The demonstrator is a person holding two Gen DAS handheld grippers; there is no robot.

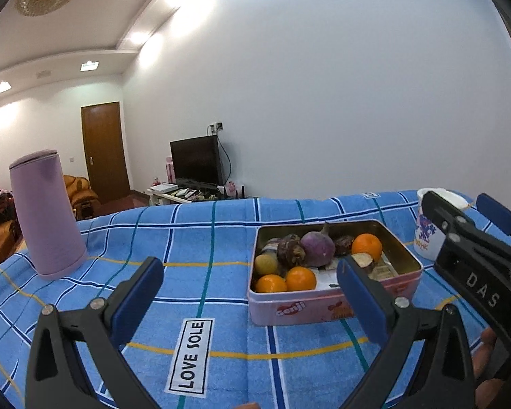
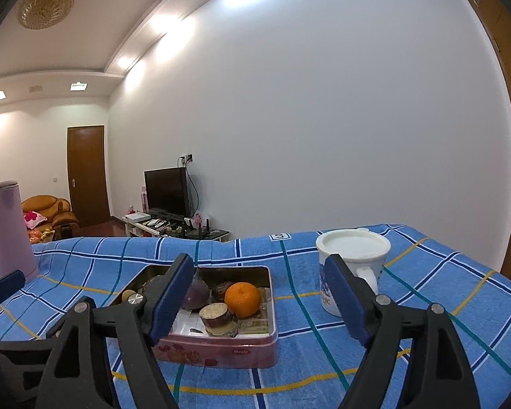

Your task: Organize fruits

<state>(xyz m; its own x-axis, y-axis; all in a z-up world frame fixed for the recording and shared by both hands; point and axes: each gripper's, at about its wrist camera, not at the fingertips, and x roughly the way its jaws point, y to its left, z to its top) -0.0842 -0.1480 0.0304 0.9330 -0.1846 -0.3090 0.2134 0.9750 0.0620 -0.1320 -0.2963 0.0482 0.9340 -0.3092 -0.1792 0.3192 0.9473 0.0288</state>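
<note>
Both hand-held grippers, left [image 1: 250,301] and right [image 2: 259,300], hover spread and empty just short of the tin [image 1: 334,306], which sits on the table [image 1: 201,238] under a blue checked cloth. The fruit lies in the tin: oranges [image 1: 299,277], a purple bulb [image 1: 318,248], dark lumps. That fits sorting about to start or just finished. The tin reads "Genji" [image 1: 291,307]. Left of the tin, a cloth label says "LOVE SOLE" [image 1: 190,354]; right, a mug [image 2: 352,266].

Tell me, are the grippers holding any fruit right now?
No, nothing is held. The left gripper and right gripper are both open, short of the pink metal tin of fruit.
</note>
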